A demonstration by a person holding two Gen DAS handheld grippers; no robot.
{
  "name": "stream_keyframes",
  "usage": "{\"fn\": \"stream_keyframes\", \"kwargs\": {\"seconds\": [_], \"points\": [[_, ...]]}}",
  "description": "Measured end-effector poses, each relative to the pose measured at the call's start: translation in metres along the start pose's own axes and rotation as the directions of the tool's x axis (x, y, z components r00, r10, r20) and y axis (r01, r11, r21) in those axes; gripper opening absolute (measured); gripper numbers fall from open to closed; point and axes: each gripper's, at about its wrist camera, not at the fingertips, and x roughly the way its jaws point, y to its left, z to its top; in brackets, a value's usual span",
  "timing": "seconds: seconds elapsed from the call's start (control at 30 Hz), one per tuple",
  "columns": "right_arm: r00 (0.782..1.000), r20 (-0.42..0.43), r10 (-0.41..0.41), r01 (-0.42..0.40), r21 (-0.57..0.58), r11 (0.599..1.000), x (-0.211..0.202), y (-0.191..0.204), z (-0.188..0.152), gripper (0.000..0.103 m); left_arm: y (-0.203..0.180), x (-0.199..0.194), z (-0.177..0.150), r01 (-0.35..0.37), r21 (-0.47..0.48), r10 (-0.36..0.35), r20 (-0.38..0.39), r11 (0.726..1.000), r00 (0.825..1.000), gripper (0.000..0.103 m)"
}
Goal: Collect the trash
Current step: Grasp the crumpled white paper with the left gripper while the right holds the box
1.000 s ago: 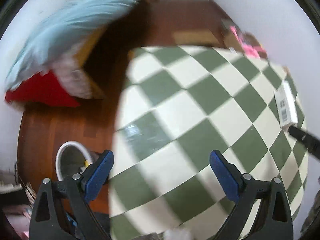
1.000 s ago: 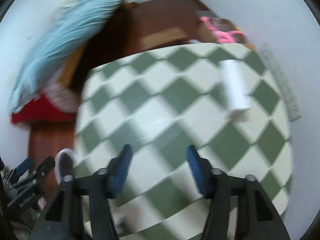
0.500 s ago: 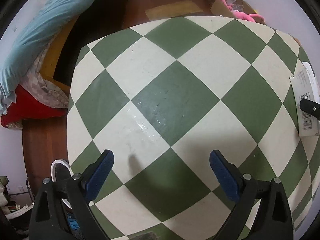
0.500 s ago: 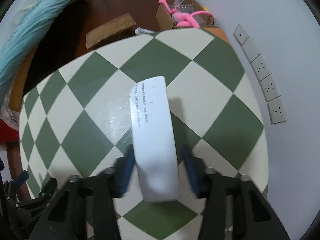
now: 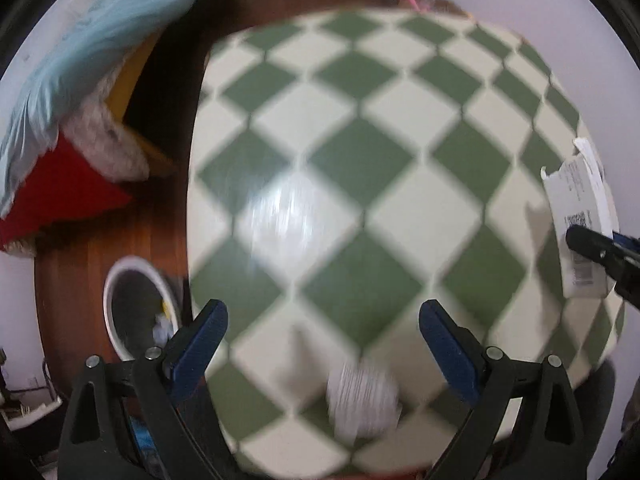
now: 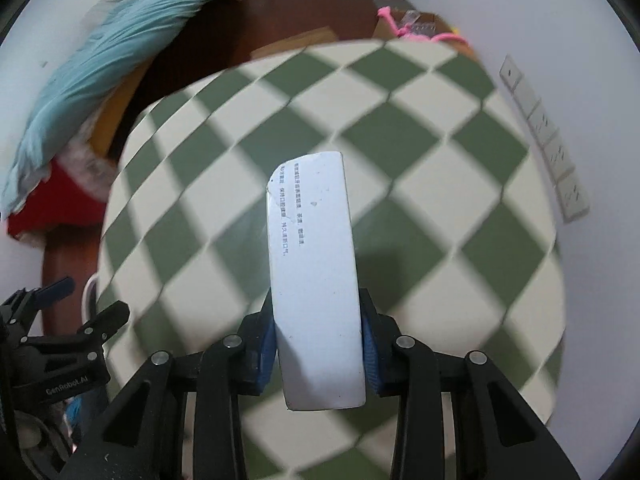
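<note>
My right gripper (image 6: 318, 344) is shut on a long white box (image 6: 314, 264) with small printed text and holds it above the green-and-cream checkered table (image 6: 460, 184). The same box (image 5: 582, 216) and the right gripper's finger (image 5: 600, 246) show at the right edge of the left wrist view. My left gripper (image 5: 322, 340) is open and empty above the table (image 5: 360, 160). A crumpled white paper ball (image 5: 362, 404) lies blurred on the table's near part between its fingers. A white-rimmed trash bin (image 5: 134, 312) with scraps inside stands on the floor left of the table.
A light blue blanket (image 5: 100, 48), a red cushion (image 5: 56, 196) and a yellow board lie on the wooden floor at left. A cardboard box with pink items (image 6: 416, 28) stands beyond the table. Wall sockets (image 6: 548, 136) are on the right wall.
My right gripper closed on the white box and lifted it off the table. My left gripper pulled back, bringing the paper ball and the bin into view.
</note>
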Motion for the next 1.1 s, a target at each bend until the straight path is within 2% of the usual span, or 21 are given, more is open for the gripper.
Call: {"fn": "stream_keyframes", "kwargs": {"seconds": [0.03, 0.17, 0.37, 0.4, 0.43, 0.5, 0.57, 0.63, 0.93, 1.1], "points": [[1.000, -0.007, 0.003, -0.003, 0.002, 1.000, -0.001, 0.003, -0.015, 0.038, 0.004, 0.004, -0.020, 0.019, -0.017, -0.019, -0.024, 1.000, 1.000, 0.097], [0.999, -0.042, 0.028, -0.027, 0.022, 0.999, 0.002, 0.009, -0.070, 0.038, 0.013, 0.024, -0.059, 0.098, -0.088, -0.107, -0.097, 0.991, 0.990, 0.097], [0.998, -0.062, -0.018, 0.017, -0.010, 1.000, 0.018, 0.016, -0.099, 0.038, 0.011, 0.040, -0.063, 0.196, -0.172, -0.213, -0.085, 0.965, 0.973, 0.096], [0.998, -0.065, -0.026, 0.025, -0.016, 1.000, 0.021, 0.017, -0.101, 0.038, 0.009, 0.042, -0.062, 0.206, -0.180, -0.224, -0.087, 0.962, 0.971, 0.088], [0.997, -0.069, -0.033, 0.032, -0.022, 0.999, 0.024, 0.018, -0.102, 0.038, 0.007, 0.045, -0.060, 0.208, -0.183, -0.228, -0.091, 0.961, 0.970, 0.075], [0.996, -0.075, -0.044, 0.042, -0.028, 0.999, 0.029, 0.019, -0.102, 0.038, 0.001, 0.052, -0.056, 0.199, -0.181, -0.220, -0.107, 0.963, 0.970, 0.064], [0.995, -0.081, -0.057, 0.054, -0.035, 0.998, 0.033, 0.021, -0.099, 0.038, -0.003, 0.051, -0.053, 0.185, -0.165, -0.201, -0.086, 0.969, 0.976, 0.057], [0.995, -0.079, -0.065, 0.063, -0.035, 0.997, 0.033, 0.023, -0.100, 0.038, -0.005, 0.049, -0.053, 0.170, -0.148, -0.182, -0.078, 0.974, 0.980, 0.043], [0.992, -0.103, -0.076, 0.074, -0.021, 0.997, 0.039, 0.025, -0.089, 0.040, -0.018, 0.050, -0.054, 0.149, -0.111, -0.153, -0.031, 0.983, 0.988, 0.039], [0.991, -0.111, -0.080, 0.078, -0.022, 0.997, 0.046, 0.026, -0.088, 0.040, -0.013, 0.040, -0.063, 0.145, -0.105, -0.148, -0.017, 0.984, 0.989, 0.039]]}}
